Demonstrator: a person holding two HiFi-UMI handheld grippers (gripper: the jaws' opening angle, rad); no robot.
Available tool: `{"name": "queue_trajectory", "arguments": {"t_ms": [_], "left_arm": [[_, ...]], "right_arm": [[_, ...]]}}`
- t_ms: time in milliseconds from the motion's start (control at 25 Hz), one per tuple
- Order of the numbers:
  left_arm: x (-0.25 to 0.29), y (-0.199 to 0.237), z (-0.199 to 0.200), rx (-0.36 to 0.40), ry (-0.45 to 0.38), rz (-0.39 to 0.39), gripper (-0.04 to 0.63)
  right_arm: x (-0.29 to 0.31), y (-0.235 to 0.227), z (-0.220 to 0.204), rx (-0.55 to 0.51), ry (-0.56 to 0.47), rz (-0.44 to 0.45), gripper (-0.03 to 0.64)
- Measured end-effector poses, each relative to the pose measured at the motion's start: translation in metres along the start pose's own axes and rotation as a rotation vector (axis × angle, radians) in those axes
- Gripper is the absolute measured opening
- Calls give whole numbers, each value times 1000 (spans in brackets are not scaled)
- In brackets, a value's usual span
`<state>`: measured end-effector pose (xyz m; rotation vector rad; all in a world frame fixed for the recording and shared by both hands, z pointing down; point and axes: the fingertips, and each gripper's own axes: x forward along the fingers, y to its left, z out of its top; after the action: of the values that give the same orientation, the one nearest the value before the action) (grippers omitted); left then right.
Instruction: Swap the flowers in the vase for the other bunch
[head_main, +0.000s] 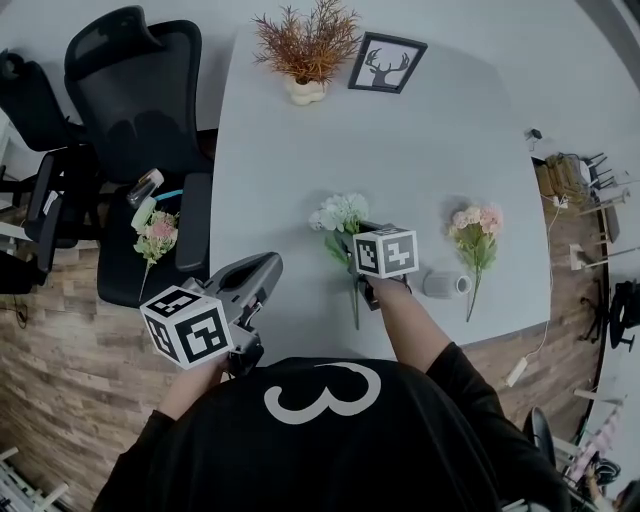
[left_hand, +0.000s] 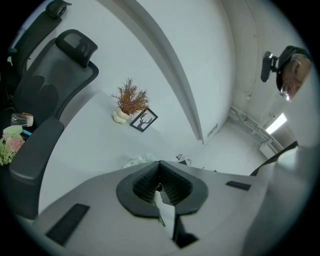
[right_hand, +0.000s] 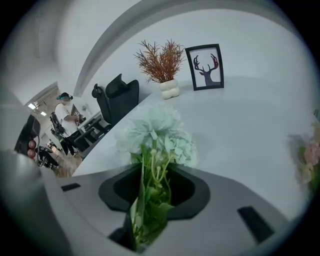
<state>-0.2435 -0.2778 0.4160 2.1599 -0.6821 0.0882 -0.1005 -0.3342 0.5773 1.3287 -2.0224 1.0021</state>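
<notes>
A pale green and white bunch lies on the grey table with its stems toward me. My right gripper is over those stems. In the right gripper view the green stems and leaves fill the narrow gap of my right gripper, which is shut on them, and the pale blooms stand just beyond. A pink bunch lies flat to the right. A small grey vase lies on its side between the two bunches. My left gripper hovers off the table's left front edge, shut and holding nothing.
At the table's far end stand a dried rust-coloured plant in a white pot and a framed deer picture. Black office chairs stand at the left; one seat carries another pink bunch. A person stands far off.
</notes>
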Motion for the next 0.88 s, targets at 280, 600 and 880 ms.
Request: {"name": "queue_trajectory", "arguments": {"t_ms": [280,600,880], "left_arm": [[-3,-14,-5,5,-20,18,11],[4,-45,-25,23,-17,22,11],[12,-82,-47,51,4,8,11]], "right_arm": [[-20,9,9,-12,-67,30,101],[-71,20,25,-49,-236,93,92],[-146,32,43,-141,-476,116,93]]}}
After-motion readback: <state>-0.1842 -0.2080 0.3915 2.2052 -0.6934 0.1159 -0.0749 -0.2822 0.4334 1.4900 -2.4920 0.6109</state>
